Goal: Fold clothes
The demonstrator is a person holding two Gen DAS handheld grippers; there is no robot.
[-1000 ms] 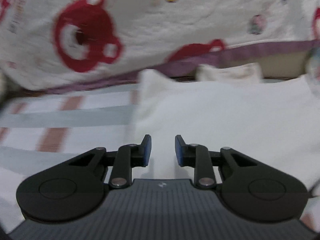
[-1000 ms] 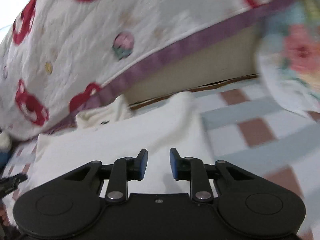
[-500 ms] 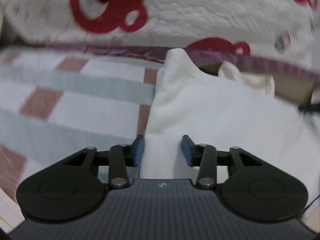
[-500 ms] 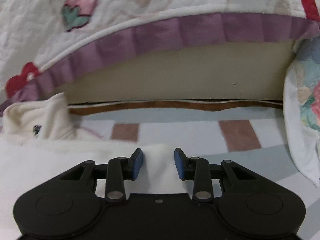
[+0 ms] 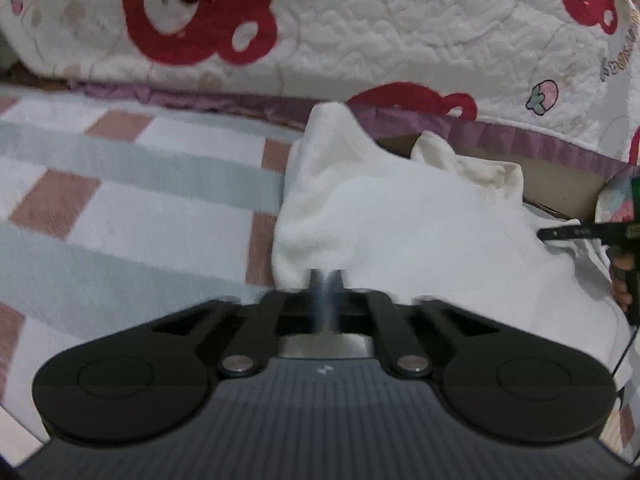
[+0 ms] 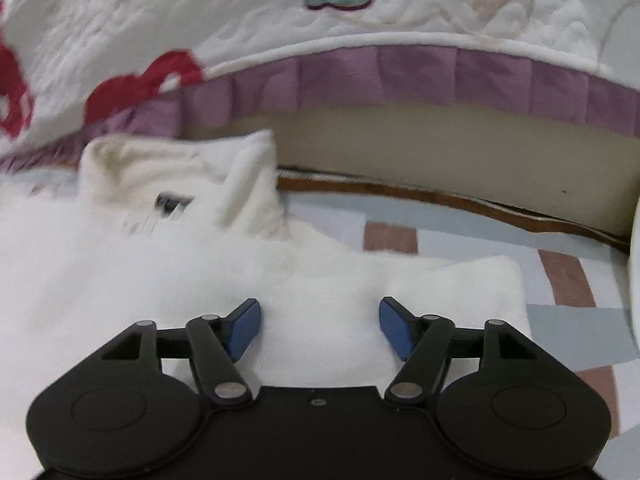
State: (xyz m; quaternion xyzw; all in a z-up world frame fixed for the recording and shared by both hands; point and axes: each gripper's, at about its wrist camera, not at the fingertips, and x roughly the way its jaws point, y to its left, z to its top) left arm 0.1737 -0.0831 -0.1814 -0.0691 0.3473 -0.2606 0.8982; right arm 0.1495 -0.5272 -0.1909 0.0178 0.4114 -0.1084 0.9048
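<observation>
A white garment [image 5: 420, 232] lies flat on the checked blanket, its collar [image 6: 180, 172] bunched at the far end. My left gripper [image 5: 326, 280] is shut, its fingertips pinched together on the garment's near left edge. My right gripper [image 6: 320, 322] hovers low over the garment's right part [image 6: 320, 280]. Its jaws are opening, and white cloth lies under the gap without the blue pads [image 6: 240, 328] pressing it. In the left wrist view a right gripper finger [image 5: 560, 234] and a hand [image 5: 622, 276] show at the right edge.
A quilt [image 5: 360, 32] with red bears and a purple frill [image 6: 400, 76] hangs along the far side above a beige mattress edge [image 6: 440, 152]. The checked blanket [image 5: 120, 208] spreads to the left. A floral cushion [image 5: 616, 204] sits at the right.
My left gripper's jaws closed on the garment's left edge, which lay between them before. My right gripper swung left and down over the garment and its jaws spread wider.
</observation>
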